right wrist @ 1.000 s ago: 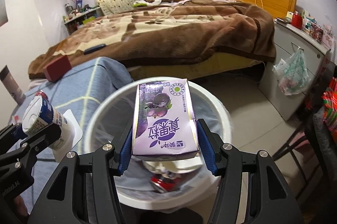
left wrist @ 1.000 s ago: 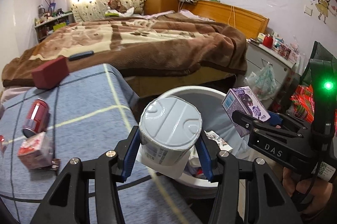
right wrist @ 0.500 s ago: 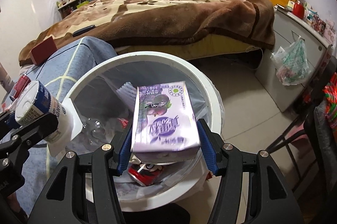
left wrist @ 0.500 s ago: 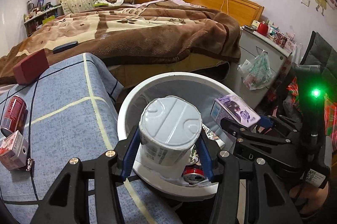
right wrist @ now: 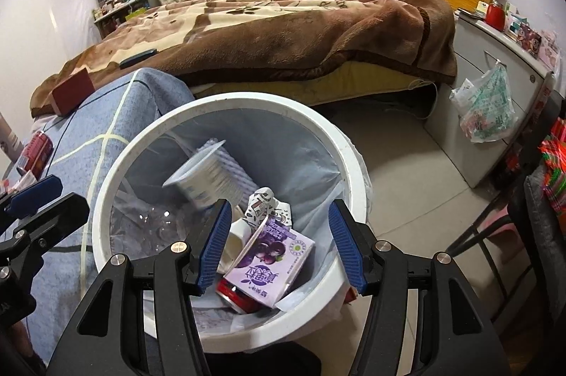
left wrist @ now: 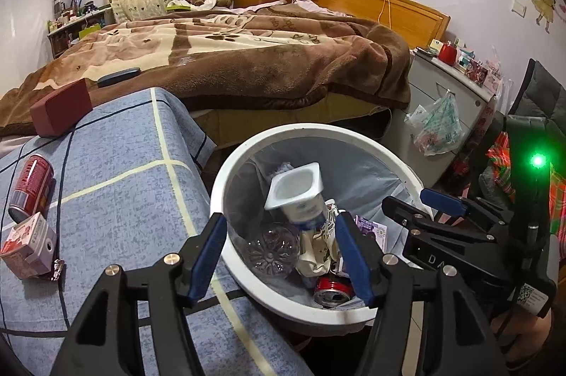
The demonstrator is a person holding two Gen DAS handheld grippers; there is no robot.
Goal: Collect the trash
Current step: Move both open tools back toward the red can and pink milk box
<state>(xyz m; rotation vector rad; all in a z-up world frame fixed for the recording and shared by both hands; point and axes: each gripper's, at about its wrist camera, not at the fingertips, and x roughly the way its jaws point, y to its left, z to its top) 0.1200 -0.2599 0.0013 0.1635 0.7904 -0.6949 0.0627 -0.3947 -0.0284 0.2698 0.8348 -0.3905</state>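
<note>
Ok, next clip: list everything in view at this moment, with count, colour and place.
bin: 1, white, on the floor beside the table
cup: 1, white, in the bin
carton: 1, purple, in the bin
bottle: 1, clear, in the bin
crushed can: 1, red, at the bin's bottom
can: 1, red, lying on the table
pink carton: 1, on the table beside the can
box: 1, dark red, at the table's far edge
table: 1, blue checked cloth
bed: 1, brown blanket, behind
bag: 1, greenish print, hanging on the cabinet
left gripper: open, over the bin
right gripper: open, over the bin
</note>
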